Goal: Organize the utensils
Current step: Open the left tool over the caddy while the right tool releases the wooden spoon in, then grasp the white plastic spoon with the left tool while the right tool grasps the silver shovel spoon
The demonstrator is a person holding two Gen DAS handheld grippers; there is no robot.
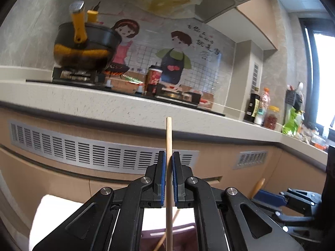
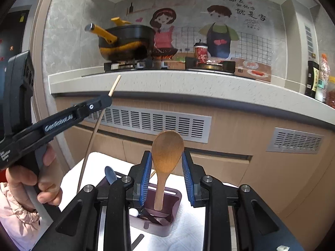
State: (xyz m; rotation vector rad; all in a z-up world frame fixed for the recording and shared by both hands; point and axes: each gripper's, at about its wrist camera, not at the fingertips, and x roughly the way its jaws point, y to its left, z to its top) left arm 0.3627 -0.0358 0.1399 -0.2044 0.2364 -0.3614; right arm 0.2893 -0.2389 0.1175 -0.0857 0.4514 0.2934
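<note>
Left wrist view: the left tool (image 1: 169, 165) pinches a thin, light, stiff chopstick (image 1: 169, 138) mid-shaft, likely slippery and prone to pivot. The right tool (image 2: 166, 167) gapes wide around a wooden spoon (image 2: 166, 156) standing in the purple utensil holder (image 2: 167, 226); its bowl neck seems the surest hold.

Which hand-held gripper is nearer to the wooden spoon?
Right. The right hand-held gripper has the wooden spoon between its open fingers; the left hand-held gripper is off to the side, holding a chopstick.
</note>
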